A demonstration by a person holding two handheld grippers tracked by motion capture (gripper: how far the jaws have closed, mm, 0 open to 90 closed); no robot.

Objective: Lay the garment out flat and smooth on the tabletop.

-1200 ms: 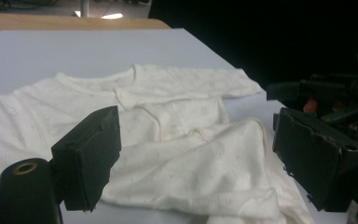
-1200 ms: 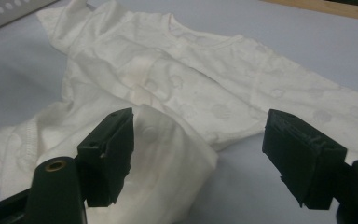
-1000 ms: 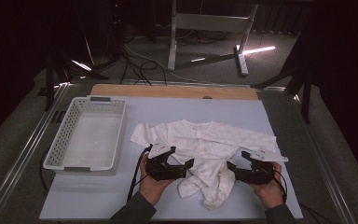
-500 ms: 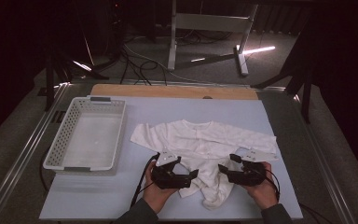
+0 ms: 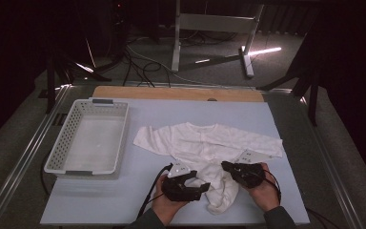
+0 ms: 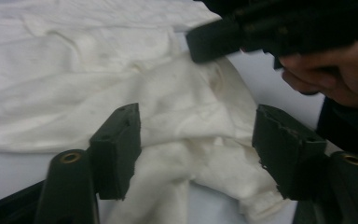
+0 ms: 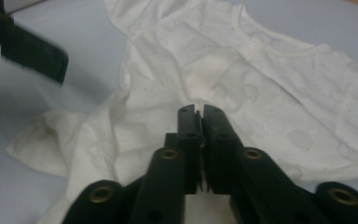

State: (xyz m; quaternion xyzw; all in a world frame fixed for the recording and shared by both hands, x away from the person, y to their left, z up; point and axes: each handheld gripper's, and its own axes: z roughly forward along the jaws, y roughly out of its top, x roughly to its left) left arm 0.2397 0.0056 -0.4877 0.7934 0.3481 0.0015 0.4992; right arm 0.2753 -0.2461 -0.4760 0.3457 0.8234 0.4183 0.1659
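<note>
Cloth this soft will sag and stretch, so with your right gripper (image 7: 199, 112) pinching the white baby garment (image 5: 205, 143) lying just ahead, close the left gripper (image 6: 196, 140) – jaws just narrowing, apart astride its bunched lower end – on a seam.

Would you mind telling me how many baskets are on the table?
1: a white basket stands at the table's left side, left of the white garment. No other is visible.

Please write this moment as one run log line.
right gripper: jaws shut on white garment | left gripper: jaws open, closing around garment | basket: empty
</note>
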